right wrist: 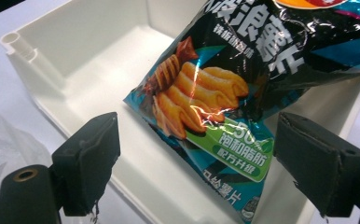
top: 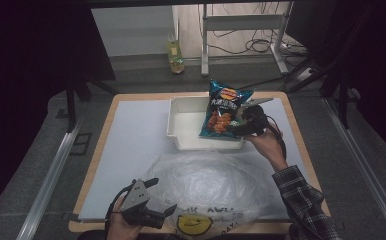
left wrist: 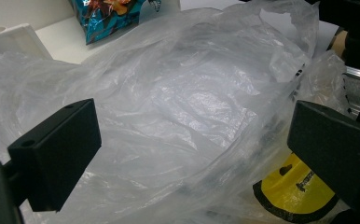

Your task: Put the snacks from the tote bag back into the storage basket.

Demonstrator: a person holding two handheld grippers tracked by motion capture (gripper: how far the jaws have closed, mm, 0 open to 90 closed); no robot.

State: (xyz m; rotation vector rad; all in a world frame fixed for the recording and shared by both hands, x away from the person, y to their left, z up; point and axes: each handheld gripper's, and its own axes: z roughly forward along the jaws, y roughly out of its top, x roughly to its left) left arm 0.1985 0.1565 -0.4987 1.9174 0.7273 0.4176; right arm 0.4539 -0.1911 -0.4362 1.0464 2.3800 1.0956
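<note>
One bag of crisps point(top: 224, 111) leans in one white tray point(top: 182, 131). One clear plastic bag point(top: 208, 187) lies just in front of the tray. One bottle point(top: 175, 56) stands on the floor well behind the tray.

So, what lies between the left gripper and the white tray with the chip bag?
In the high view, the crumpled clear plastic bag lies on the table between the left gripper and the white tray that holds the chip bag.
</note>
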